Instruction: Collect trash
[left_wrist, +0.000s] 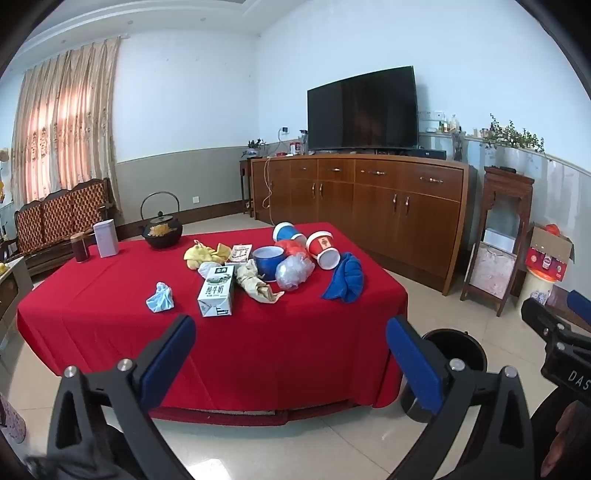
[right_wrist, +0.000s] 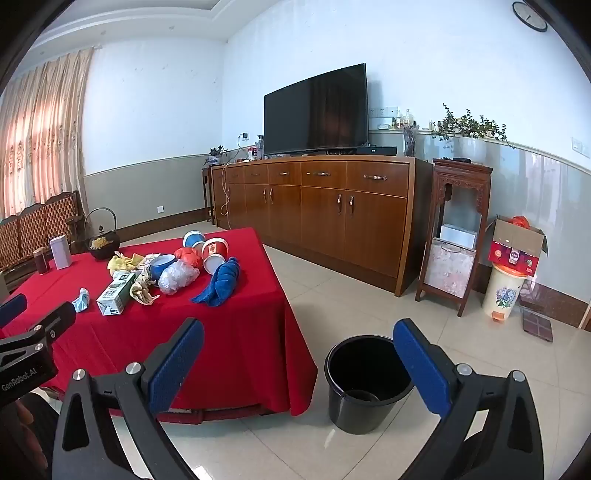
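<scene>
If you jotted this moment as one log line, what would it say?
stage: start, nothing picked up | left gripper: open, empty | right gripper: open, empty | trash: milk carton on red tablecloth | black bucket: on floor

So the table (left_wrist: 110, 314) has a red cloth hanging down its sides, and on top there's a milk carton (left_wrist: 217, 291), crumpled blue tissue (left_wrist: 160, 297), yellow rag (left_wrist: 201, 254), blue bowl (left_wrist: 269, 261), clear plastic bag (left_wrist: 294, 272), two tipped paper cups (left_wrist: 324, 248), blue towel (left_wrist: 345, 278), iron teapot (left_wrist: 161, 229), white tin (left_wrist: 106, 237). A black bucket (right_wrist: 364, 384) sits on the tiled floor (right_wrist: 351, 295) beside it.
</scene>
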